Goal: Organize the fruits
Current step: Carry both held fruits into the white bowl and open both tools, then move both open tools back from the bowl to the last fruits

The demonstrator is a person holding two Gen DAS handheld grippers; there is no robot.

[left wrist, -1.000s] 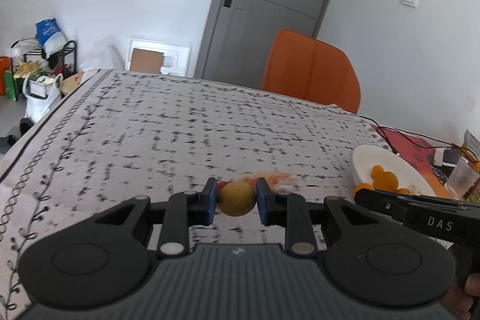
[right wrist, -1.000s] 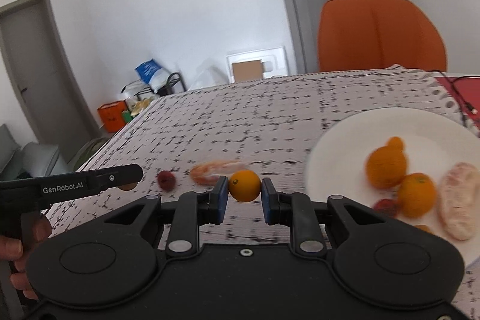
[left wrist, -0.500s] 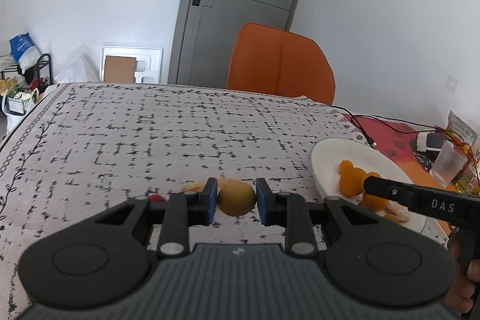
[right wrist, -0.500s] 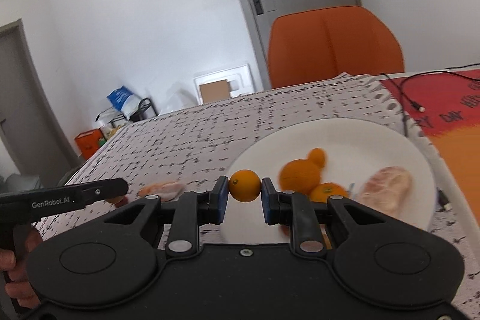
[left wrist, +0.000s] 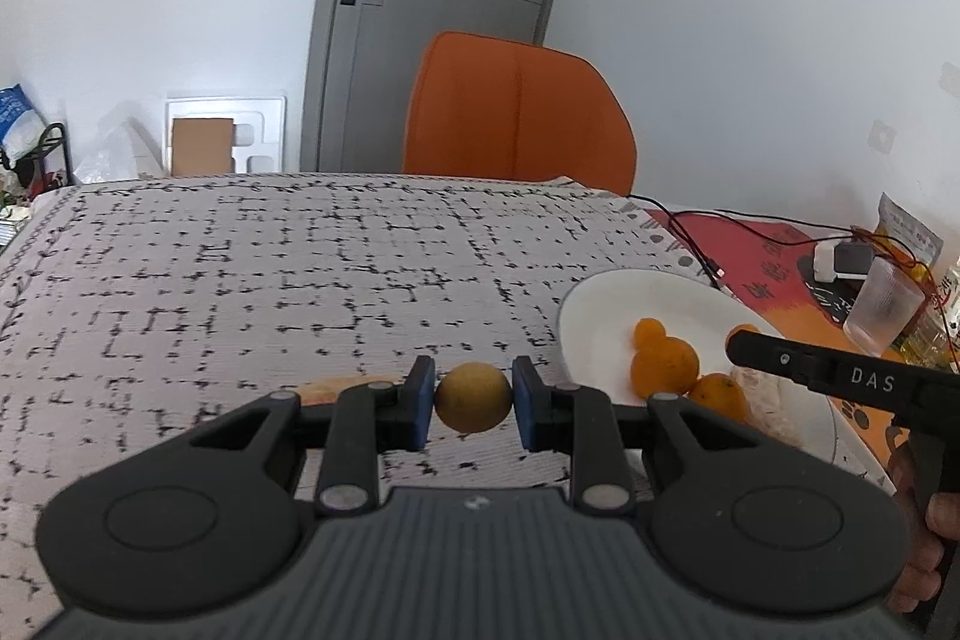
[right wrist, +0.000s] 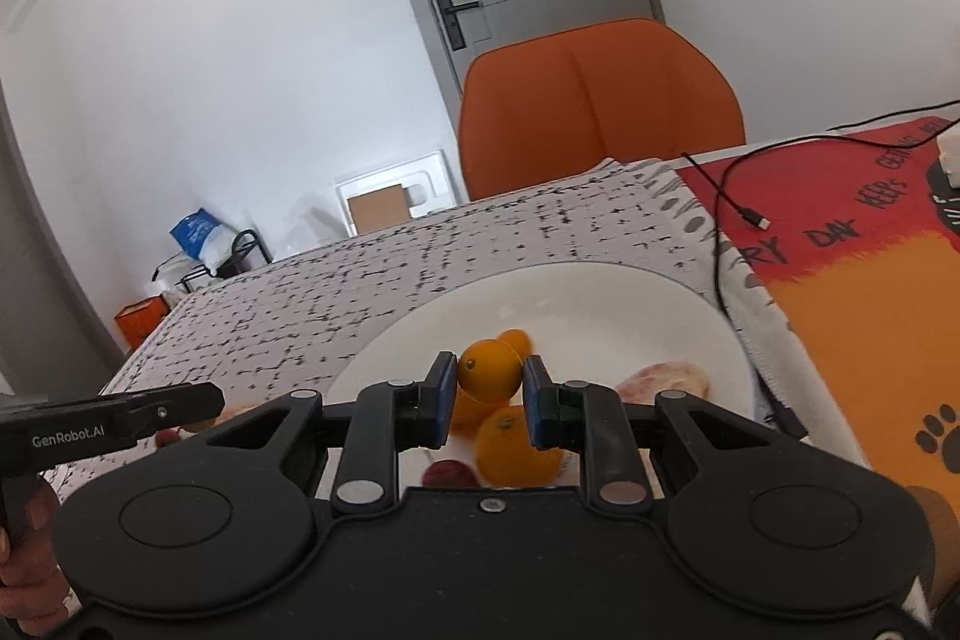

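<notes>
My left gripper (left wrist: pixel 473 396) is shut on a yellow-brown round fruit (left wrist: pixel 473 397), held above the patterned tablecloth just left of the white plate (left wrist: pixel 606 304). My right gripper (right wrist: pixel 485 381) is shut on a small orange (right wrist: pixel 489 370), held over the white plate (right wrist: pixel 600 292). On the plate lie oranges (right wrist: pixel 513 445), a peeled citrus piece (right wrist: pixel 663 379) and a small red fruit (right wrist: pixel 447 473). In the left wrist view the oranges (left wrist: pixel 663 367) show on the plate. A peeled piece (left wrist: pixel 315 389) lies on the cloth behind my left fingers.
An orange chair (left wrist: pixel 519 112) stands at the table's far edge. A red and orange mat (right wrist: pixel 852 280) with a black cable (right wrist: pixel 729 187) lies right of the plate. A plastic cup (left wrist: pixel 882 307) and small items sit at the far right.
Both grippers have moved right with their fruits. My right gripper now hangs over the plate, and the plate has come nearer in the left wrist view.
</notes>
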